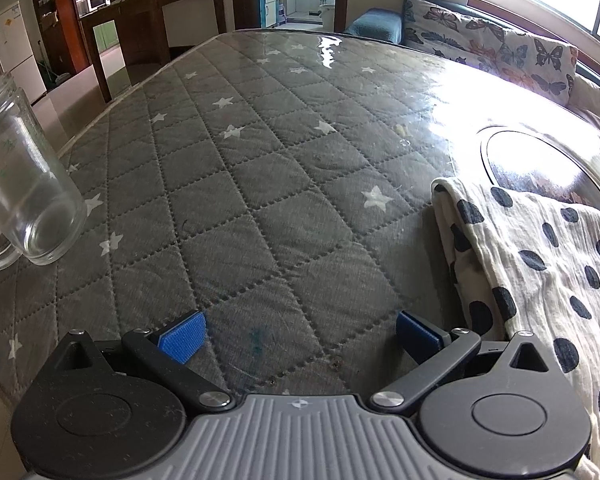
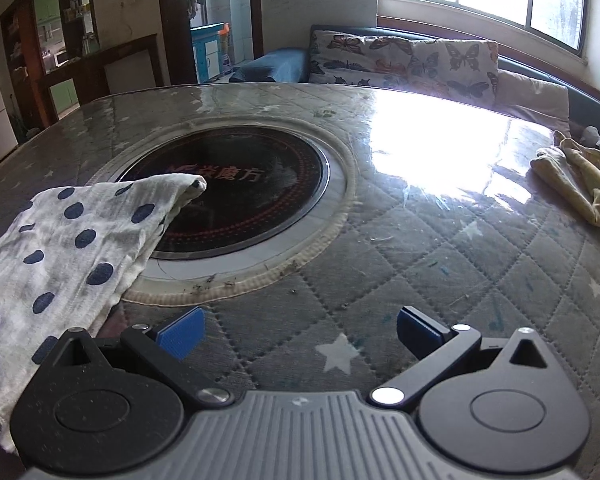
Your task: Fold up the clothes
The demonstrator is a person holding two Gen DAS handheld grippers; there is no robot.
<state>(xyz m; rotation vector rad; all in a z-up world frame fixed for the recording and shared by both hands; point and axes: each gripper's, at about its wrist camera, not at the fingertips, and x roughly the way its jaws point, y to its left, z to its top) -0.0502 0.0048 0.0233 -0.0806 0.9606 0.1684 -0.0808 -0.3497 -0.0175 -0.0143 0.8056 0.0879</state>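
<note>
A white cloth with dark blue dots [image 1: 540, 264] lies folded on the quilted grey table cover, at the right of the left wrist view. It also shows at the left of the right wrist view [image 2: 60, 248], its far corner resting over the round black cooktop [image 2: 252, 188]. My left gripper [image 1: 300, 336] is open and empty, just left of the cloth. My right gripper [image 2: 300, 334] is open and empty, just right of the cloth. A crumpled yellow garment [image 2: 580, 180] lies at the far right of the table.
A clear glass mug [image 1: 24, 184] stands at the table's left edge. The grey star-patterned cover [image 1: 260, 160] lies under a shiny clear sheet. A sofa with butterfly cushions [image 2: 412, 64] runs behind the table below the window. A dark wooden desk [image 1: 152, 20] stands beyond.
</note>
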